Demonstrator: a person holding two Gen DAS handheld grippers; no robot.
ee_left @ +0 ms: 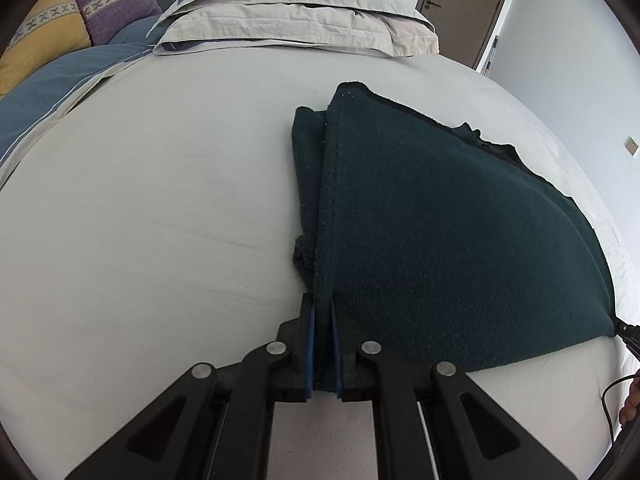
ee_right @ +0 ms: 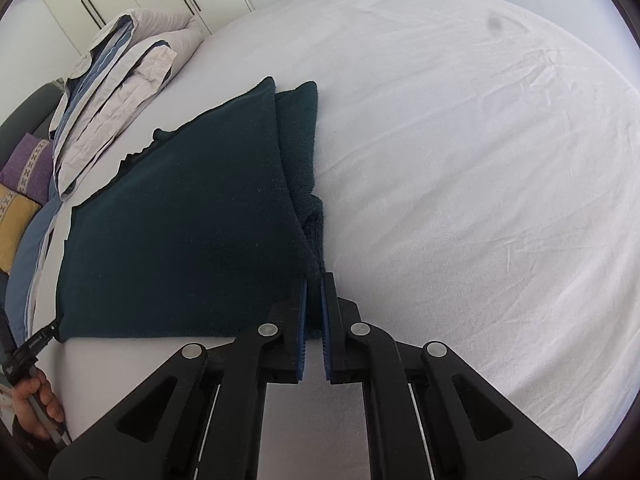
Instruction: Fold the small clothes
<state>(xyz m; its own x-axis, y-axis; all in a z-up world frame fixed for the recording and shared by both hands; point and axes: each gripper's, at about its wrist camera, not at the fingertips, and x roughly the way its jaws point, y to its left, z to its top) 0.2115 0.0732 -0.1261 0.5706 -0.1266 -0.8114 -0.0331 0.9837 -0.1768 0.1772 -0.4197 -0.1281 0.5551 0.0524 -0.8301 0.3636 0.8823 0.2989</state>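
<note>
White sheet covers the bed [ee_right: 460,160] that fills both of your views, with folded bedding [ee_left: 296,20] stacked at its far end and two cushions (one yellow [ee_left: 40,40], one purple [ee_left: 116,4]) off to the far left of your left claw.

Your left claw [ee_left: 323,312] is clamped on one near corner of the dark green cloth [ee_left: 440,232], its blue pads pinching the fabric edge between them. From that claw the cloth spreads ahead and to the right, lifted off the sheet along the near edge, with a folded layer lying just left of the raised panel.

Your right claw [ee_right: 316,292] is likewise closed on the other near corner; from it the cloth stretches ahead and to the left. The hand [ee_right: 38,408] holding your left claw shows at the lower left edge of the right wrist view.
</note>
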